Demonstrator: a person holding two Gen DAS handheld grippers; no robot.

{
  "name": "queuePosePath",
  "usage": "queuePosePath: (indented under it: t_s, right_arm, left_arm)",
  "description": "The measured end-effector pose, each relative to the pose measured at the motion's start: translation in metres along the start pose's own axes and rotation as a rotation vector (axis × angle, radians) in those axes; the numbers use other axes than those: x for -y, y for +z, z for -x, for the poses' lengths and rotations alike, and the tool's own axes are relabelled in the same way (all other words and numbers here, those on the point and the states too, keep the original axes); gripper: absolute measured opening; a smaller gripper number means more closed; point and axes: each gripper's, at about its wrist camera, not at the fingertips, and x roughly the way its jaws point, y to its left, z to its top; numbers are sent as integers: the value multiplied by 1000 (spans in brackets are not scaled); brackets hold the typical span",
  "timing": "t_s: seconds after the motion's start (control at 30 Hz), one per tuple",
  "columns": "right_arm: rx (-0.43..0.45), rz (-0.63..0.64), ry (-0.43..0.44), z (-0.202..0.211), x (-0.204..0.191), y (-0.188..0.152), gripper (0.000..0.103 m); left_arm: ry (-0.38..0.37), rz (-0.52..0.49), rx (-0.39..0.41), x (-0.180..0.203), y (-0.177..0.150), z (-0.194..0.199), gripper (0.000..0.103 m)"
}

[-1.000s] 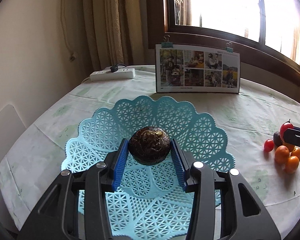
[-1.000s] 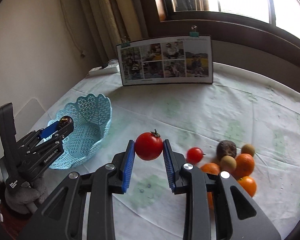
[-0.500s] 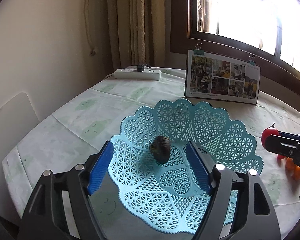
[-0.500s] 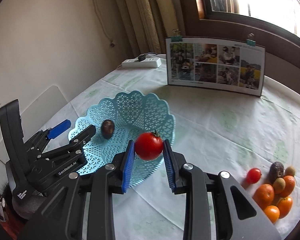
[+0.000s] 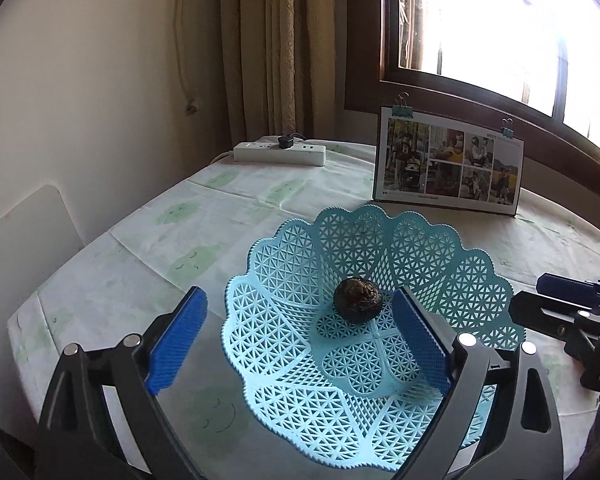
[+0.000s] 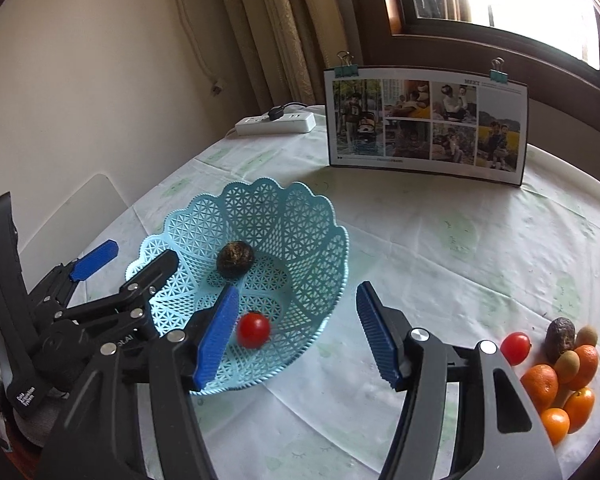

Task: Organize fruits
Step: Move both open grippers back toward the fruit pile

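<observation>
both the left claw (image 5: 298,334) and right claw (image 6: 296,330) gape empty over the basket (image 6: 300,216) holding a tomato (image 6: 253,329)

I count one pale blue lattice plastic basket (image 6: 300,216), two dark wrinkled round fruits (image 6: 235,259) (image 6: 560,338), two red tomatoes (image 6: 253,329) (image 6: 515,348), four oranges (image 6: 540,386), two small brownish-green fruits (image 6: 567,366).

The basket (image 6: 316,216) is open from above, holding only a dark fruit (image 6: 235,259) and a tomato (image 6: 253,329); bare cloth (image 6: 440,264) separates it from the fruit pile (image 6: 560,368) and the photo board (image 6: 426,120) behind
</observation>
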Motion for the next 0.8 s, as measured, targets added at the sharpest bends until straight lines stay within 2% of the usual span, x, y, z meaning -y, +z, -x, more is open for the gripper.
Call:
queuePosePath:
  t_s: [0.47, 0.8]
  right_arm:
    - [44, -77, -76, 29, 47, -11, 63]
    - [70, -188, -194, 65, 109, -34, 63]
  left_arm:
    - [-46, -64, 21, 37, 4, 12, 96]
    - [-106, -123, 24, 73, 2, 19, 96]
